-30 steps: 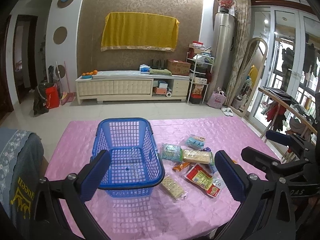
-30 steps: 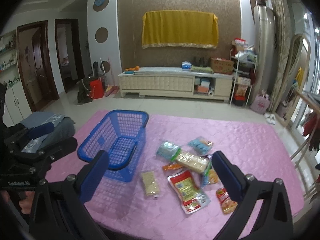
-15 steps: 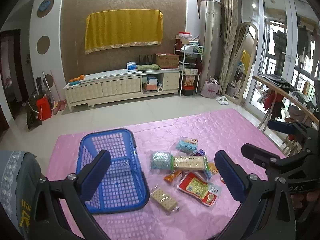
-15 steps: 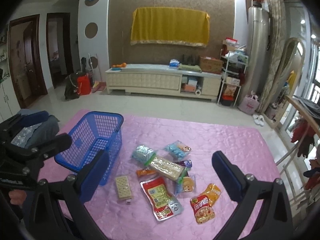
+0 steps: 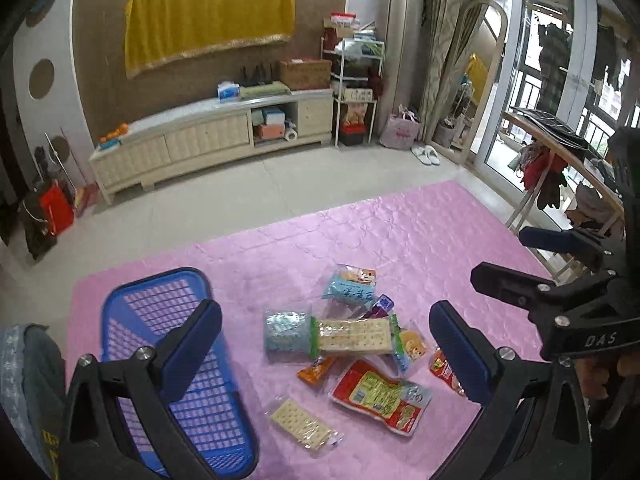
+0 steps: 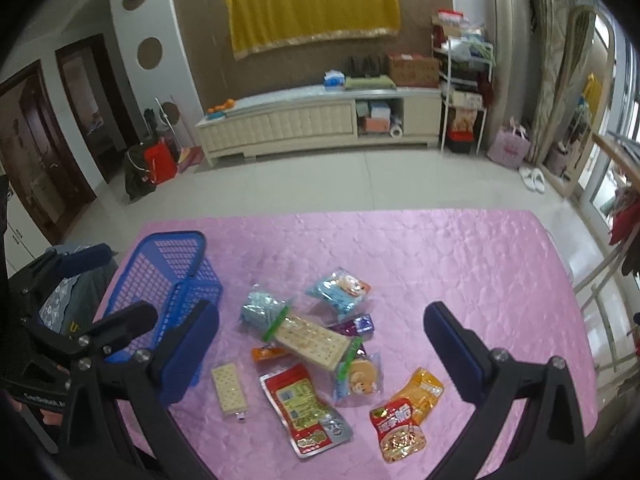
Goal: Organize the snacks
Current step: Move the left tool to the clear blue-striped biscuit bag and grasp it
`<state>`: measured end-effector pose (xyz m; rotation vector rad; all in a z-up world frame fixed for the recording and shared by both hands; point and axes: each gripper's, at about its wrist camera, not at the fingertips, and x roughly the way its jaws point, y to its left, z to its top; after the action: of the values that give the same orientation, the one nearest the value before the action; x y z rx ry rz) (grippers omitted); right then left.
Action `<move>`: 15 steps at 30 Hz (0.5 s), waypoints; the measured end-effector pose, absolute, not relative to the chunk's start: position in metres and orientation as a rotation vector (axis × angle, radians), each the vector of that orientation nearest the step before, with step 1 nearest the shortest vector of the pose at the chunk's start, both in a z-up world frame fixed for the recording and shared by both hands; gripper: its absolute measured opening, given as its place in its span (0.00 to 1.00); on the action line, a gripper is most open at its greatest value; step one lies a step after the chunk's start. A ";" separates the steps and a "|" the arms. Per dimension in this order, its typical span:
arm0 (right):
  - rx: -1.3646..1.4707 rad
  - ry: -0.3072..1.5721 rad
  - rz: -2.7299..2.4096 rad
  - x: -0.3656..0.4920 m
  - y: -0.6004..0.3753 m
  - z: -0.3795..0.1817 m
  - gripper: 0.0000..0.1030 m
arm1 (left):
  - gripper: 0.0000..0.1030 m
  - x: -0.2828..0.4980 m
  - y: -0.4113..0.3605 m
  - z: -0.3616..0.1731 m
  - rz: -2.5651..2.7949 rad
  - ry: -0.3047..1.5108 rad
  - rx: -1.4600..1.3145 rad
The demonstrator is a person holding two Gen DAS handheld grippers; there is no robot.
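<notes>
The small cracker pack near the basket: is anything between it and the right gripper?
Nothing visible. The small cracker pack lies alone on the pink cloth, uncovered; the right gripper hovers open above the snacks, beside the blue basket.

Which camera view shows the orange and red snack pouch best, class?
The right wrist view: the orange and red snack pouch lies whole and unobstructed on the pink tablecloth. In the left wrist view only a sliver of it shows, mostly hidden behind the left gripper's finger.
</notes>
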<state>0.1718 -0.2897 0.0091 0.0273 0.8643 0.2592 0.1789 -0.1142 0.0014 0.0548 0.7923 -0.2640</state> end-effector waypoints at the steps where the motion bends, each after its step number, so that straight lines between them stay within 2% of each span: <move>1: 0.034 0.874 0.254 0.175 -0.293 0.008 1.00 | 1.00 0.186 -0.118 -0.004 -0.272 0.809 0.066; 9: 0.057 0.963 0.208 0.214 -0.317 -0.034 1.00 | 0.99 0.235 -0.130 -0.045 -0.279 0.935 0.098; 12: 0.066 1.004 0.213 0.231 -0.319 -0.056 1.00 | 0.95 0.255 -0.133 -0.066 -0.263 0.990 0.118; 15: 0.043 1.037 0.236 0.243 -0.311 -0.073 0.98 | 0.85 0.272 -0.136 -0.087 -0.245 1.037 0.152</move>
<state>0.2431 -0.3112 -0.0733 0.0432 1.0374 0.2362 0.2720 -0.1360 -0.0869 0.1522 1.0368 -0.2452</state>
